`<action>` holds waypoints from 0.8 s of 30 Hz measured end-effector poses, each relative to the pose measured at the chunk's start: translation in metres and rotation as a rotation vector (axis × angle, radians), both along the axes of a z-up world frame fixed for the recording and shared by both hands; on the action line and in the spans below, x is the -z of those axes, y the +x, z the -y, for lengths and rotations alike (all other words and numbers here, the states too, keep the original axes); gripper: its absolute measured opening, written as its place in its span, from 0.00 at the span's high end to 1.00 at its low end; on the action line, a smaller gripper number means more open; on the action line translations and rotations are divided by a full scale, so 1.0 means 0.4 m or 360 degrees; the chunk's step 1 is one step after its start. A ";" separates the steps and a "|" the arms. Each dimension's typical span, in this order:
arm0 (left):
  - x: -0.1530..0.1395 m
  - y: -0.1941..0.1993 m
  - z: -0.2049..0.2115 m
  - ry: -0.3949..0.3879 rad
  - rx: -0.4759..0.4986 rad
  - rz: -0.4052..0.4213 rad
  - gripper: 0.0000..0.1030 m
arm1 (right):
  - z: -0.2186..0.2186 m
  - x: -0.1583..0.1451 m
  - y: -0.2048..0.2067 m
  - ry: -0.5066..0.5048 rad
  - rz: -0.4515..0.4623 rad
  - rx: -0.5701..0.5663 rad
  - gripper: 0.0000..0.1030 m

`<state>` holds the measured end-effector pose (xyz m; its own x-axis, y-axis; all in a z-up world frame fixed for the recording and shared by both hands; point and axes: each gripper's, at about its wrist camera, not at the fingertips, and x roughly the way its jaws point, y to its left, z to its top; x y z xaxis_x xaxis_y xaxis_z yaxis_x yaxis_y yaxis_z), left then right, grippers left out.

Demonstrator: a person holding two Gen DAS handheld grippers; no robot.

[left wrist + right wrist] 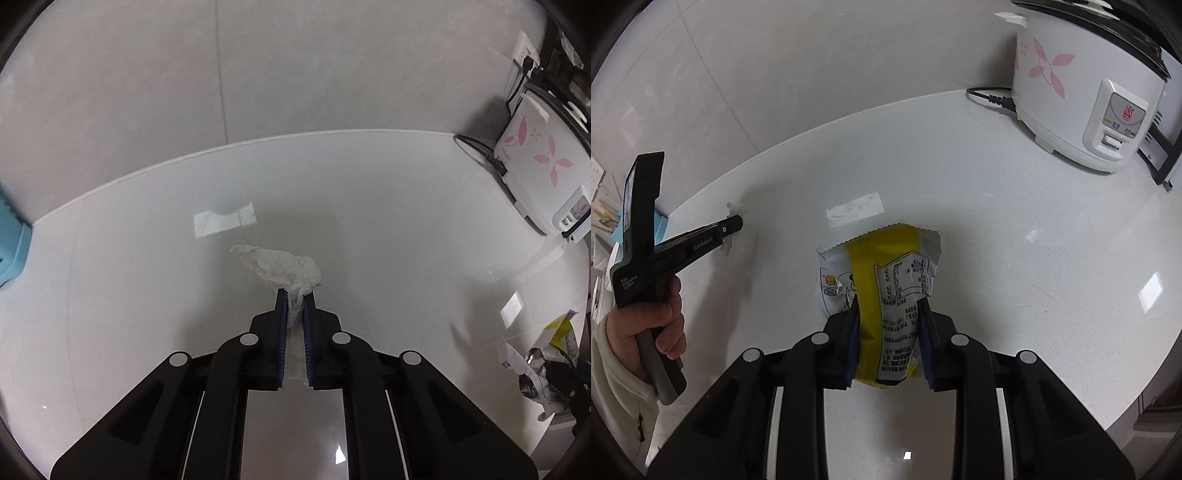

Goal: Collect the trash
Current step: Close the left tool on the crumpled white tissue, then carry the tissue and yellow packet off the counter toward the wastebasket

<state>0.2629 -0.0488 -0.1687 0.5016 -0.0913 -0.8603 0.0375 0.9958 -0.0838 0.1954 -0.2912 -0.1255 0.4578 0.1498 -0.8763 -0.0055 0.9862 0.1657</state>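
My left gripper is shut on a crumpled white tissue and holds it over the white counter. The tissue sticks out past the fingertips. My right gripper is shut on a yellow and white snack wrapper with printed text, held above the counter. In the right wrist view the left gripper shows from the side at the left, in a hand, with the tissue at its tip. In the left wrist view the wrapper shows at the far right edge.
A white rice cooker with pink flowers stands at the back right, its black cord lying on the counter; it also shows in the left wrist view. A light blue object sits at the left edge. A grey tiled wall runs behind.
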 end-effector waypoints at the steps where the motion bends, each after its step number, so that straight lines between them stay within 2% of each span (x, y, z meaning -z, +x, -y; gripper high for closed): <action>1: -0.008 -0.012 0.001 0.0000 -0.0012 0.0005 0.93 | 0.000 -0.003 -0.004 0.0008 0.0007 -0.0012 0.75; 11: -0.094 -0.211 0.028 -0.0023 -0.0123 0.0026 0.93 | 0.006 -0.056 -0.077 0.0068 0.0072 -0.0172 0.75; 24: -0.163 -0.505 0.081 -0.0075 -0.0308 0.0087 0.93 | 0.008 -0.123 -0.250 0.0080 0.0113 -0.0453 0.75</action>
